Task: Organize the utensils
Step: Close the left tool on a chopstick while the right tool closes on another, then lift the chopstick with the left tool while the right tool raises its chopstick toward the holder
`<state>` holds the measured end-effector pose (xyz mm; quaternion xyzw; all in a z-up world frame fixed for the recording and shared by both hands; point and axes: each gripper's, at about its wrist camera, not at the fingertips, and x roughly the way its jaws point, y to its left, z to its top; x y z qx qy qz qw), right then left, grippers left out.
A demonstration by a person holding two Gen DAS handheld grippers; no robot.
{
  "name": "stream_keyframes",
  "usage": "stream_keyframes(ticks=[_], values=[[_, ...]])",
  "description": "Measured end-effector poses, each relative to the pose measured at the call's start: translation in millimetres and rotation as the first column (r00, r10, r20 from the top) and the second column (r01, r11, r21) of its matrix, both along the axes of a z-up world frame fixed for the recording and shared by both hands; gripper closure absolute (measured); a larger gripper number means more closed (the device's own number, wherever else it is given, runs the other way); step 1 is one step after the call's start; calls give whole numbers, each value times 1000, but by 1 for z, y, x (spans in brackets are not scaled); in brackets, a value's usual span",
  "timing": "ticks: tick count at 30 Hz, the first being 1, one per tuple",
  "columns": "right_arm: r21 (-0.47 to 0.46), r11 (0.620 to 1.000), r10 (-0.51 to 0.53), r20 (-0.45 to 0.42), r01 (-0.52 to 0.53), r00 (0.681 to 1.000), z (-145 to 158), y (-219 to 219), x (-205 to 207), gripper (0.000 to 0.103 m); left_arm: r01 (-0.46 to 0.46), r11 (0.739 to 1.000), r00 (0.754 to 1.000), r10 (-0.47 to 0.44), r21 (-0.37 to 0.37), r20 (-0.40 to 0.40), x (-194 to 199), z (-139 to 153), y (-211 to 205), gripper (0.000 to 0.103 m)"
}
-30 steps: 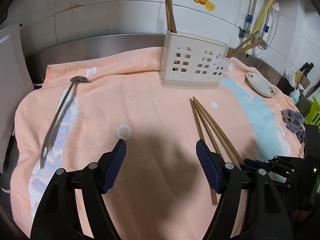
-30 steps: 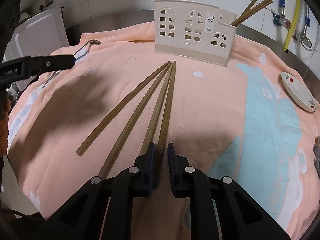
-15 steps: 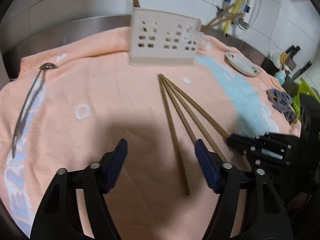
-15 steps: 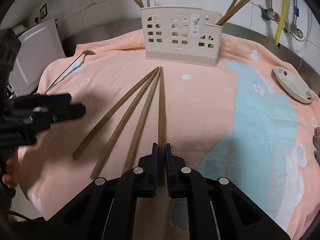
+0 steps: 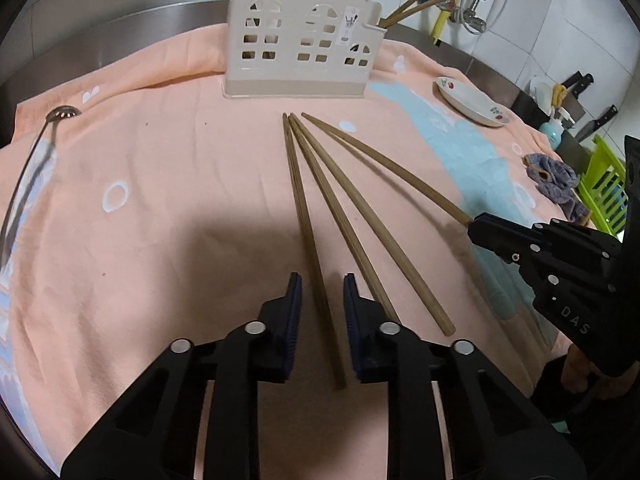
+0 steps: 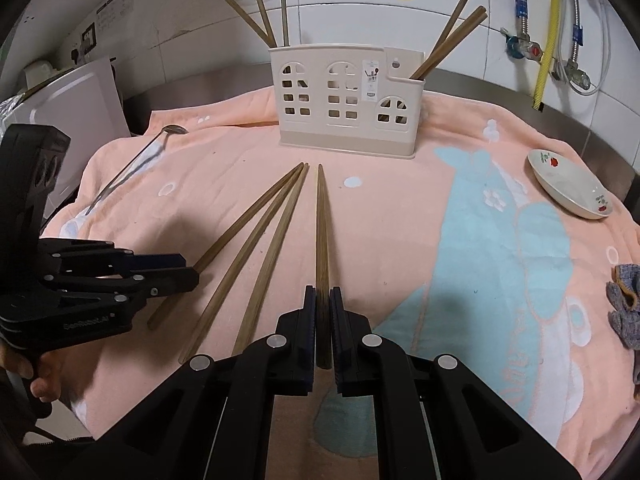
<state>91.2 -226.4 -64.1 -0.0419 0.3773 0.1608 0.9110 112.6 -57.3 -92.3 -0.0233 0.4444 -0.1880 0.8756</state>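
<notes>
Four long brown wooden chopsticks (image 6: 280,232) lie on a peach towel (image 6: 400,240) covering the desk, fanned out with their far tips close together just in front of the holder (image 6: 346,100).

The right gripper (image 6: 322,320) is closed on the near end of the rightmost chopstick (image 6: 321,232); both blue pads press its sides. The left gripper (image 5: 319,312) is partly open, its fingers straddling the near part of the leftmost chopstick (image 5: 304,216) with a gap on each side; contact cannot be confirmed. The right finger overlaps the end of the next chopstick (image 5: 336,216).

The holder is a cream plastic box with window-shaped cut-outs, standing upright at the far side of the towel. More chopsticks stand tilted in its left and right compartments.

The right wrist view shows the three chopsticks (image 6: 264,16) in the left compartment and a white appliance (image 6: 68,120) at the left edge; the left wrist view crops the first and does not show the second. The left wrist view alone shows a green rack (image 5: 604,196) and knives (image 5: 588,96) at far right. Both views show a metal ladle (image 5: 28,176) lying on the left of the towel, a white dish (image 6: 568,188) on the right, and a grey cloth (image 5: 556,180) near the right edge.
</notes>
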Motion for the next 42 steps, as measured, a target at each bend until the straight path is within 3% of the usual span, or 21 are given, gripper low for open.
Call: stream_keyframes(ticks=[5, 9, 13, 27, 37, 42], values=[[3, 1000, -3, 4, 3, 1000, 0, -1, -1, 96, 0, 999, 1000, 0, 32, 6, -3, -3, -5, 85], [-1, 1000, 0, 14, 0, 1000, 2, 1, -4, 96, -21, 997, 1000, 19, 79, 21, -2, -4, -7, 94], [-3, 1000, 3, 29, -3, 1000, 8, 0, -5, 96, -38, 995, 999, 36, 90, 21, -1, -1, -7, 95], [12, 999, 33, 194, -36, 980, 83, 0, 16, 96, -52, 999, 978, 51, -1, 200, 22, 93, 23, 98], [3, 998, 64, 256, -67, 965, 122, 8, 50, 96, -40, 999, 959, 43, -16, 282, 46, 131, 22, 98], [-28, 997, 74, 272, -69, 959, 134, 8, 62, 96, -26, 1000, 952, 28, -11, 304, 52, 136, 22, 98]])
